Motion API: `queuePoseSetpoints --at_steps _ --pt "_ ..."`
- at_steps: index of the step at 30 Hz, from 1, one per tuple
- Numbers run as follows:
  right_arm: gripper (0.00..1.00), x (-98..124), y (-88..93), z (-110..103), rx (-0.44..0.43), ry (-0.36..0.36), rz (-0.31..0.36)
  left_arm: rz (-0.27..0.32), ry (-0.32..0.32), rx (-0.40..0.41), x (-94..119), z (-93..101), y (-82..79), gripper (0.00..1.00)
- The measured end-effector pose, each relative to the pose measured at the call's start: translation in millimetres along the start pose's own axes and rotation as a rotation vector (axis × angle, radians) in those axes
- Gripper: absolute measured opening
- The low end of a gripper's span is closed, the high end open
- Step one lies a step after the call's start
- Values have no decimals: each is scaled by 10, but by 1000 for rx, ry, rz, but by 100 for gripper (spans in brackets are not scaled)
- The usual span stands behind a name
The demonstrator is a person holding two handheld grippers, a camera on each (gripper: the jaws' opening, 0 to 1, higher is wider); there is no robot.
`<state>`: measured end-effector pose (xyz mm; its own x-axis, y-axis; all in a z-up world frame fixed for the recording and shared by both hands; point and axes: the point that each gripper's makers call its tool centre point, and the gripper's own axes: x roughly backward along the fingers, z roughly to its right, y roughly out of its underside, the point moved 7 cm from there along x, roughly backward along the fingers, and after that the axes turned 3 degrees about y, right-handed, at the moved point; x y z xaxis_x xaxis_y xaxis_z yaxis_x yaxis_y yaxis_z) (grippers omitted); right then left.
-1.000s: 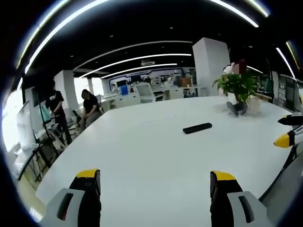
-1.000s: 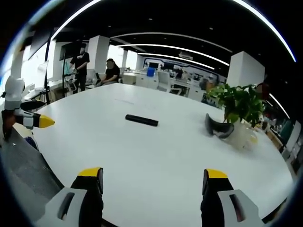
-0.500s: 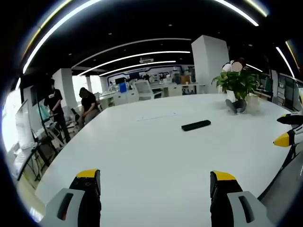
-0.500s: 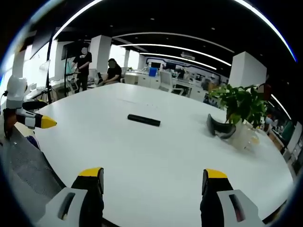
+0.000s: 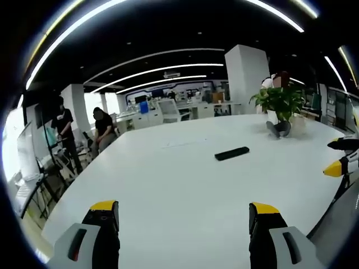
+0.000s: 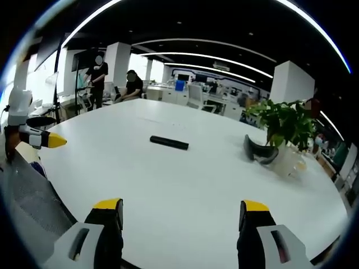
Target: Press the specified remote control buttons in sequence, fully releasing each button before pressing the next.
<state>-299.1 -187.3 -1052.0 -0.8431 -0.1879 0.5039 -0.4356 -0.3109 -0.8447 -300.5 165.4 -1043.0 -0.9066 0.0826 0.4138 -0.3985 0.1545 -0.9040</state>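
Left gripper: jaws spread wide, nothing between them, poised above the near edge of the white table. Right gripper: likewise wide apart and empty. The black remote control lies flat mid-table at 1 o'clock in the left gripper view, 11 o'clock in the right gripper view, well apart from both grippers. The right gripper view shows the potted plant with a dark curved object lying beside it at 2 o'clock. Two people stand beyond the table at 10 o'clock.
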Motion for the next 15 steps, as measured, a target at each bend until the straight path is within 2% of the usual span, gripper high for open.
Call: queuePoseSetpoints --at_steps 6,15 --pt "84 -2 6 3 1 0 -5 -5 27 -26 -108 -20 -114 100" --pt "83 -10 20 1 2 -2 -21 -10 98 -122 -395 46 -340 100"
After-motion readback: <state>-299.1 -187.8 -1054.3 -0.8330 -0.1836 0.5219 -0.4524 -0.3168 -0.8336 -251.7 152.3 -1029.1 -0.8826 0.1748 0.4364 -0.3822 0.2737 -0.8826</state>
